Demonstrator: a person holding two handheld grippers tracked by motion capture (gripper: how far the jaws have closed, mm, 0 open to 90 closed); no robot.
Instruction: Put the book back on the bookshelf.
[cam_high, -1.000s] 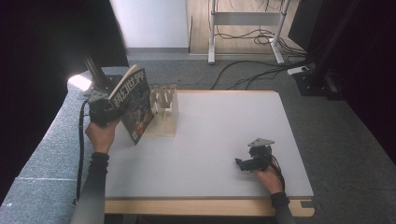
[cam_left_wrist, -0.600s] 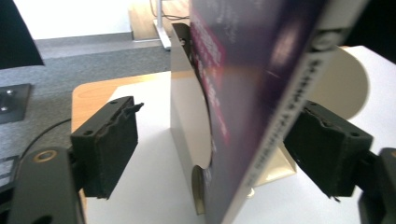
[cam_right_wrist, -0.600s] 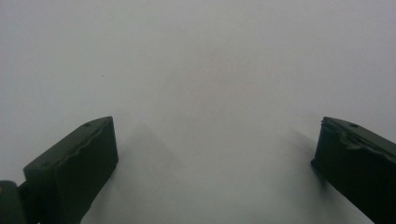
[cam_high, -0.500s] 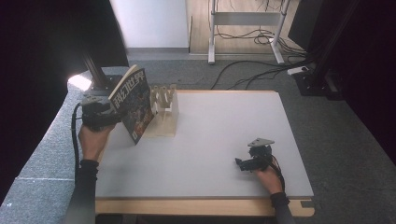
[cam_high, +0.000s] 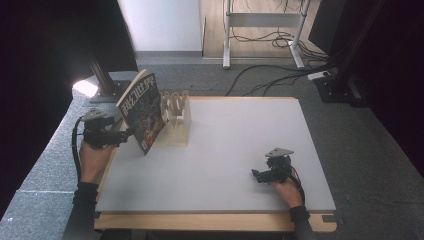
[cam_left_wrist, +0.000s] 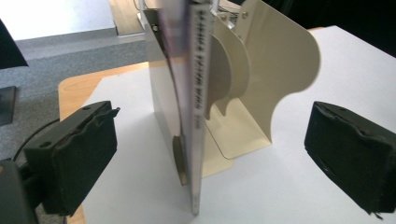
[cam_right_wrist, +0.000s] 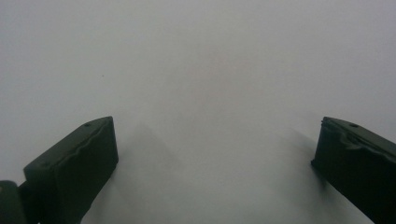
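Now wide-open left gripper (cam_left_wrist: 210, 158), just released, magazine (cam_left_wrist: 194, 107) untouched between.

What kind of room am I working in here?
Probably a lab or recording workspace, not a home: grey carpet floor, loose cables trailing to a metal desk frame, and a bare white worktable holding a magazine and bookend rack.

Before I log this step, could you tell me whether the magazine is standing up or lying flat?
Standing on its lower edge, tilted: the magazine leans against the cream rack, clear of the left gripper, whose jaws have just been opening.
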